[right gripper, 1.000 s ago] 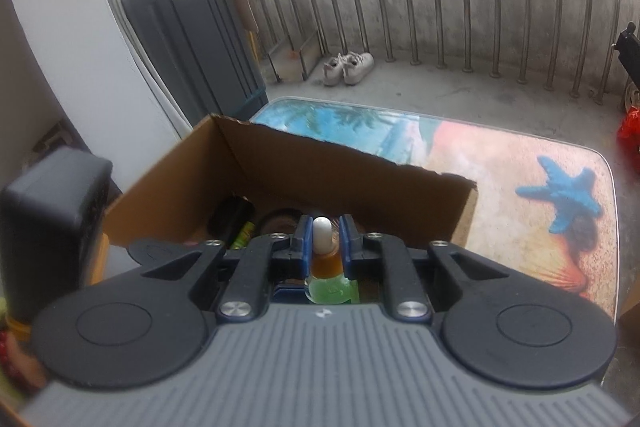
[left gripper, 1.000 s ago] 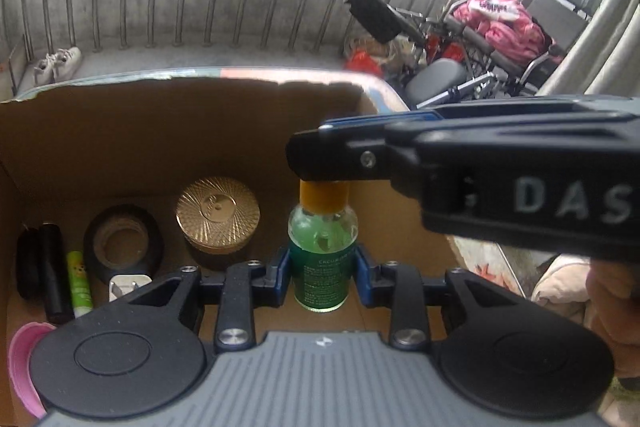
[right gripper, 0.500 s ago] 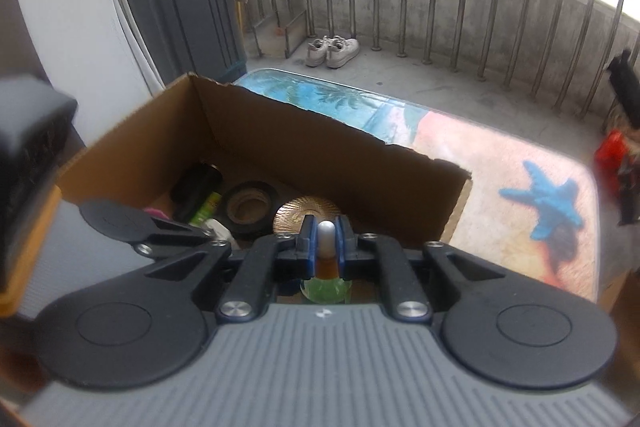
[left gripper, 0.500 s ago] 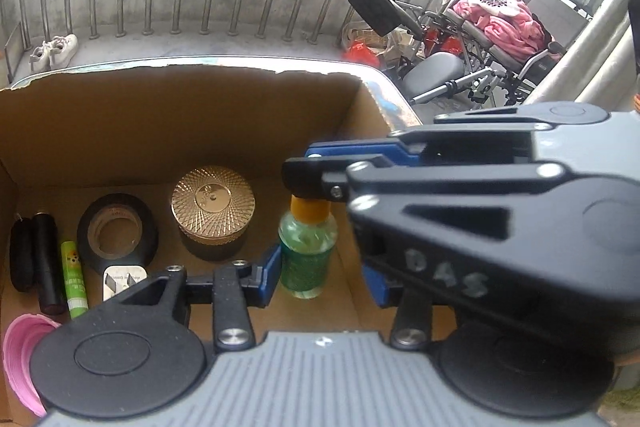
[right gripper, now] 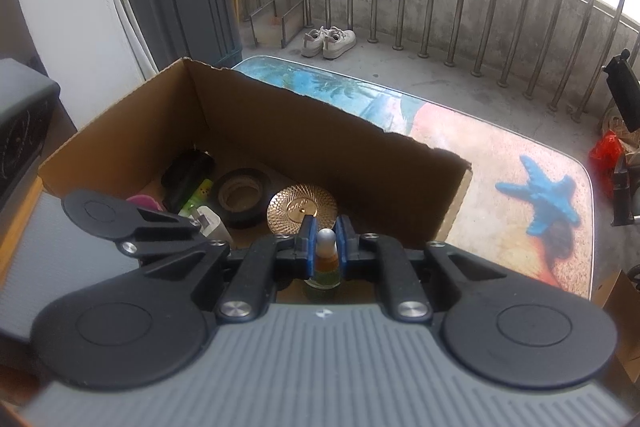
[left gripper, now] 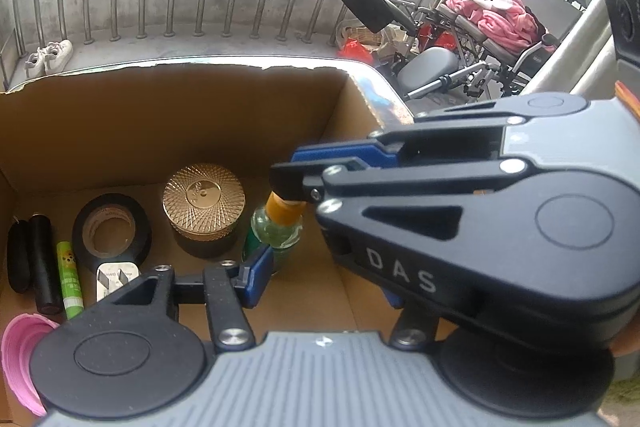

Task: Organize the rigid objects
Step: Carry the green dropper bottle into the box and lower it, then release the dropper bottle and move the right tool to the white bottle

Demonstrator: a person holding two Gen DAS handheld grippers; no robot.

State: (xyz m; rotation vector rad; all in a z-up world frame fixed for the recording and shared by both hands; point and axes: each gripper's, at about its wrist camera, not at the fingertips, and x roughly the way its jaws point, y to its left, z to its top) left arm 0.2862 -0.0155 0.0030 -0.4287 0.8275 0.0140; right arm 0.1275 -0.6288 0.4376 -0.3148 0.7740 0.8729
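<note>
A green bottle point(left gripper: 276, 233) with an orange collar and white cap point(right gripper: 326, 239) stands upright inside the cardboard box point(left gripper: 200, 115), beside a gold-lidded jar point(left gripper: 204, 195). My right gripper point(right gripper: 326, 247) is shut on the cap from above; in the left wrist view its fingertips point(left gripper: 288, 183) cover the cap. My left gripper point(left gripper: 324, 283) sits low around the bottle's body with its jaws opening. Its left pad point(left gripper: 256, 275) is by the bottle's side, and its right pad is mostly hidden behind the right gripper, well away from the bottle. The bottle's base is hidden.
Lined along the box floor are a black tape roll point(left gripper: 110, 231), a white plug point(left gripper: 116, 275), a green glue stick point(left gripper: 70, 279), black cylinders point(left gripper: 40, 267) and a pink item point(left gripper: 20, 359). The box sits on a beach-print table point(right gripper: 500, 167) by a railing.
My left gripper's jaws have spread apart off the bottle's body. The right gripper, still on the cap, has come lower and rolled, and the bottle has sunk deeper into the box.
</note>
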